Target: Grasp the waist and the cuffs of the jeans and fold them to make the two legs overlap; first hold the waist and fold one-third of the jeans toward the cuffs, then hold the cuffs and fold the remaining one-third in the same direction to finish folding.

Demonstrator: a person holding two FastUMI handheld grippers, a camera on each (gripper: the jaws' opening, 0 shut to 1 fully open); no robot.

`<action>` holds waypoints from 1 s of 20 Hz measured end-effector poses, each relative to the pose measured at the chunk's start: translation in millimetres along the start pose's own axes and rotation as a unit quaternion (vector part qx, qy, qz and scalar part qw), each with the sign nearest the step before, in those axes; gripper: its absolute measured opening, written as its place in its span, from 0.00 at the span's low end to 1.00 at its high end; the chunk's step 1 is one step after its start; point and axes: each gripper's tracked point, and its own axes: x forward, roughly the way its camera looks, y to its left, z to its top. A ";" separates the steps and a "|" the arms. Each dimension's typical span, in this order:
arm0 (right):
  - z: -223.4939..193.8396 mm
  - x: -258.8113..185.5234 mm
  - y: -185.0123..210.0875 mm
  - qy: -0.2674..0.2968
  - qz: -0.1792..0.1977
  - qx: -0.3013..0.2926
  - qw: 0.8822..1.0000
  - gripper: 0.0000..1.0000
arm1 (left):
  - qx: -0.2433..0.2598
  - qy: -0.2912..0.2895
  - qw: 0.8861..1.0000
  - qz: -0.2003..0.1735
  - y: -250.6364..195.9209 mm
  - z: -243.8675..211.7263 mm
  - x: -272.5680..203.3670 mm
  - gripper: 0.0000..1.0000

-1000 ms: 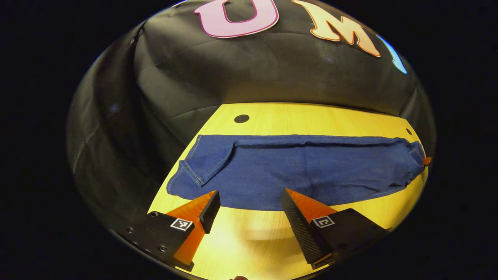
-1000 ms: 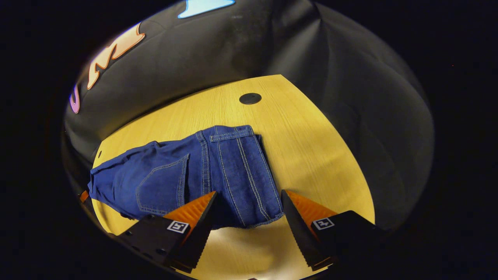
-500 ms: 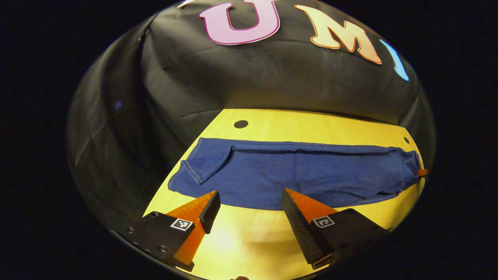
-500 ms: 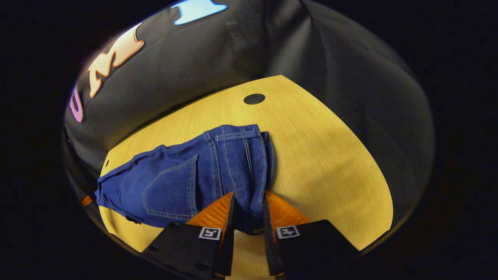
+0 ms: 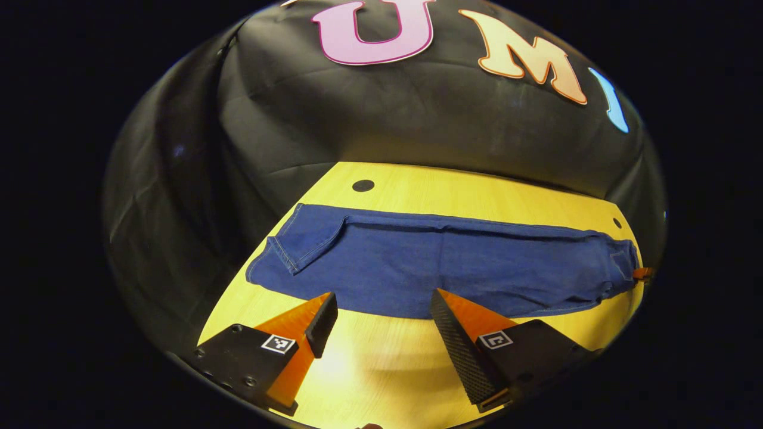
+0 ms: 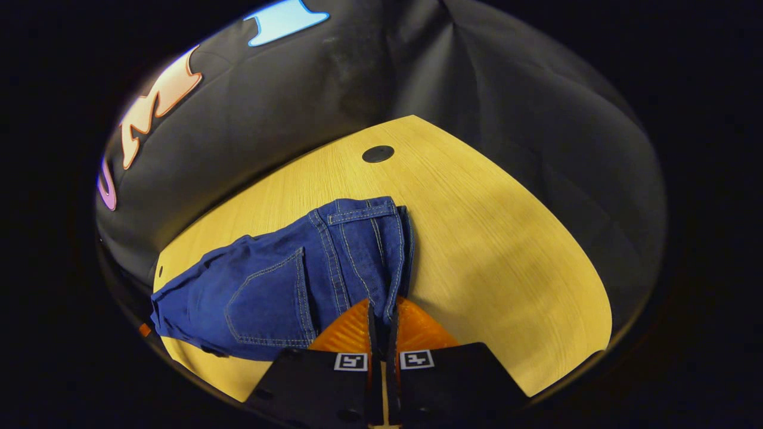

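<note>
Blue jeans (image 5: 441, 268) lie flat across the yellow table, legs overlapped, with the cuffs (image 5: 286, 253) at the left and the waist far to the right in the left gripper view. My left gripper (image 5: 381, 304) is open just short of the near edge of the legs, with nothing between its fingers. In the right gripper view the waist end of the jeans (image 6: 280, 280) is close, back pocket (image 6: 268, 295) up. There my right gripper (image 6: 381, 319) is shut on the near corner of the waistband (image 6: 390, 286), and a fold of denim runs up from between the fingers.
The wooden table (image 6: 506, 250) has bare room to the right of the waist. Round dark holes (image 5: 363, 185) (image 6: 378, 154) sit near its far corners. The black cloth wall rises close behind the table on all sides.
My right gripper went from wide open over the waistband corner to shut on it, bunching the denim. The left gripper stayed open and drifted slightly along the jeans.
</note>
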 end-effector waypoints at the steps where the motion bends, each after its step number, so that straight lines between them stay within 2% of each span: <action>1: 4.4 -4.3 1.7 -0.008 -0.005 -0.004 1.000 0.04 | -0.001 -0.001 1.000 -0.001 0.1 0.5 -0.8 0.96; 4: 18.1 -26.6 13.8 -0.031 -0.001 0.005 1.000 0.01 | 0.003 -0.004 1.000 -0.008 0.1 -0.8 -2.3 0.96; 5: 26.1 -37.7 23.1 -0.045 0.011 0.013 0.999 0.04 | 0.003 -0.006 1.000 -0.012 0.3 -0.8 -3.8 0.96; 8: 55.9 -81.9 72.0 -0.094 0.059 0.033 0.993 0.03 | 0.002 -0.014 0.999 -0.035 -1.1 1.3 -8.7 0.96; 10: 67.5 -109.1 115.2 -0.120 0.083 0.023 0.989 0.03 | 0.002 -0.017 0.998 -0.052 0.4 0.7 -12.4 0.96; 11: 69.7 -121.8 140.2 -0.129 0.098 0.011 0.987 0.00 | 0.004 -0.017 0.998 -0.061 1.4 0.9 -14.2 0.96; 12: 69.2 -134.8 167.6 -0.140 0.112 -0.005 0.984 0.03 | 0.010 -0.019 0.997 -0.069 2.9 1.0 -15.5 0.96; 16: 55.6 -180.3 274.7 -0.168 0.159 -0.066 0.971 0.03 | 0.039 -0.029 0.995 -0.086 15.0 2.2 -11.5 0.96; 19: 39.9 -200.9 353.8 -0.168 0.220 -0.070 0.958 0.03 | 0.045 -0.036 0.993 -0.098 19.9 2.3 -10.8 0.95; 20: 34.2 -209.3 379.1 -0.166 0.245 -0.065 0.953 0.00 | 0.043 -0.038 0.993 -0.101 20.5 2.6 -10.3 0.95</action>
